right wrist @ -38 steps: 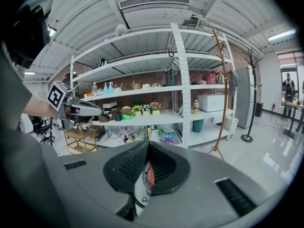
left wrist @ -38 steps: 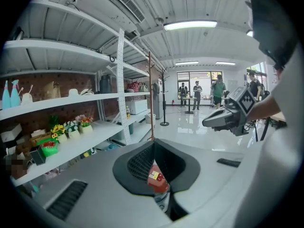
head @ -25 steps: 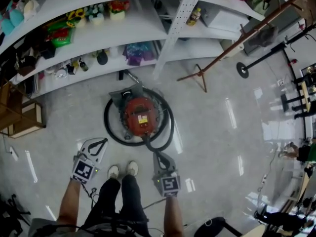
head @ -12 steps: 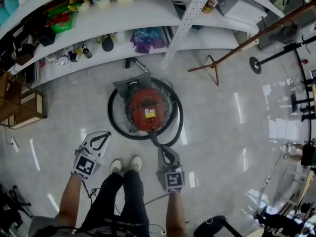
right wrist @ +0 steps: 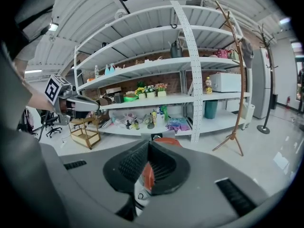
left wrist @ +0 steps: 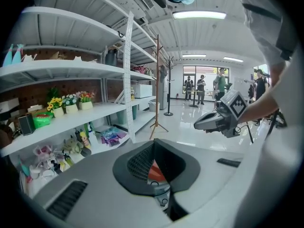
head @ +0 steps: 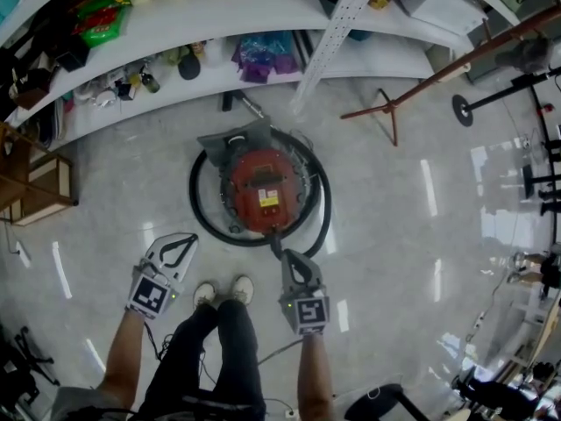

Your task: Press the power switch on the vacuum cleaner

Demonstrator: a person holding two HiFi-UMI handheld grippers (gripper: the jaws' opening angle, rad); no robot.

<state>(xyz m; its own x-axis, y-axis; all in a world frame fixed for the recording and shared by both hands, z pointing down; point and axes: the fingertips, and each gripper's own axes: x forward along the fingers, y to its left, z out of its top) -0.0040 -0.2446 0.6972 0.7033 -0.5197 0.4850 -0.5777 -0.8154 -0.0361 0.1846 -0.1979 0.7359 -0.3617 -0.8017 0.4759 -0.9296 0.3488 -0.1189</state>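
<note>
Head view: vacuum [head: 265, 191] (red) just beyond right tool [head: 286, 255].

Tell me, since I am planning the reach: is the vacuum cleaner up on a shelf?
No, the red vacuum cleaner stands on the floor in front of the shelves, ringed by its black hose.

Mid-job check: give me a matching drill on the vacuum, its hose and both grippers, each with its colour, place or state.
1 vacuum cleaner
2 hose
3 left gripper
4 right gripper

A black, looped round the vacuum
B red, before the shelves
C shut, at the hose's near edge
D shut, left of the shoes

Pairs: 1-B, 2-A, 3-D, 4-C
</note>
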